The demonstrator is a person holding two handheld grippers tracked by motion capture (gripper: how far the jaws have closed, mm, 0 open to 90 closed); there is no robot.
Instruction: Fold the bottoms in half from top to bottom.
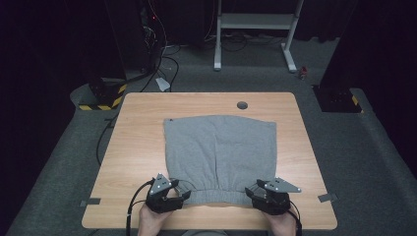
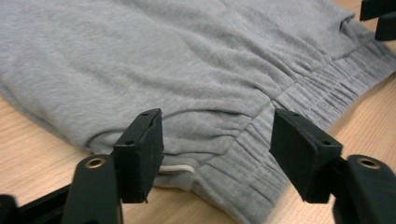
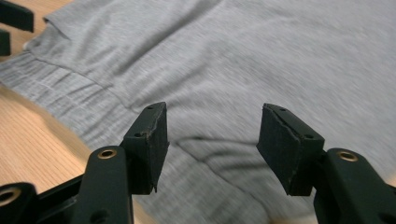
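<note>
A grey fabric garment [image 1: 219, 152] with a gathered elastic waistband [image 2: 303, 98] lies flat on the wooden table [image 1: 142, 147], waistband towards the near edge. My left gripper [image 1: 181, 194] hovers at the waistband's near left corner, jaws open over the cloth [image 2: 187, 70] without pinching it. A white cord end [image 2: 175, 169] peeks from under the hem there. At the near right corner my right gripper [image 1: 252, 191] is open as well, its pads apart above the grey fabric [image 3: 257, 60]. The left gripper view [image 2: 217, 144] and the right gripper view [image 3: 212, 140] show nothing clamped.
A round cable hole [image 1: 242, 104] sits near the table's far edge. Grey tape patches [image 1: 91, 201] [image 1: 327, 197] mark the near corners. Beyond the table stand a white frame [image 1: 255, 29], a yellow-black striped base [image 1: 101, 101] and floor cables [image 1: 164, 64].
</note>
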